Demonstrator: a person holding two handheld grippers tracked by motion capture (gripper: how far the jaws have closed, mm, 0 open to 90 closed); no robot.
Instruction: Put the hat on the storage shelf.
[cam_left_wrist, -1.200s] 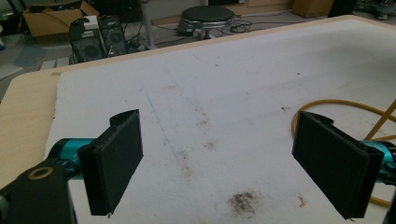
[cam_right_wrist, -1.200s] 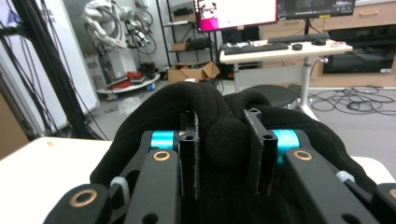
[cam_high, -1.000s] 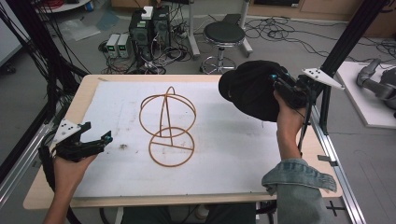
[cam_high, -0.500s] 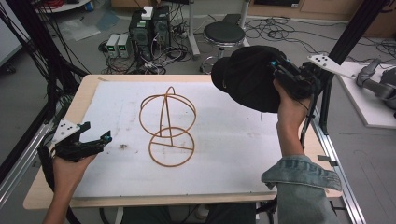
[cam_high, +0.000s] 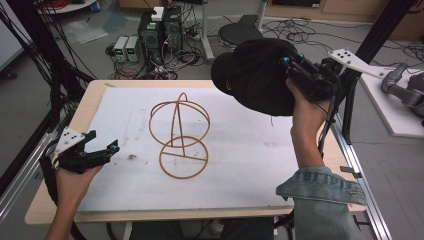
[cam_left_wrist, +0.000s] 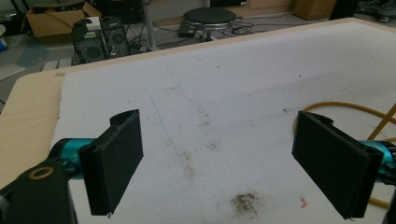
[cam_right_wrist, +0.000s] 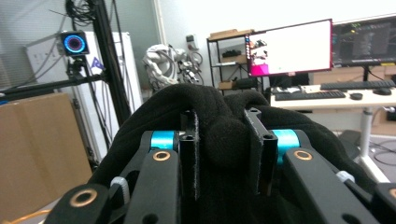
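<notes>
Presently the black cap (cam_high: 257, 75) is held clear of the desk (cam_high: 95, 97), above its far right corner, with a fold of fabric clamped between the right gripper (cam_right_wrist: 226, 156) fingers. Compared with the frames a second earlier, the cap has been carried higher and nearer the wire hat stand (cam_high: 181, 137), which stands bare at mid-desk. Transport toward the stand is judged under way; placement is not yet done. The left gripper (cam_left_wrist: 229, 163) rests low at the near left, fingers wide apart, nothing between.
</notes>
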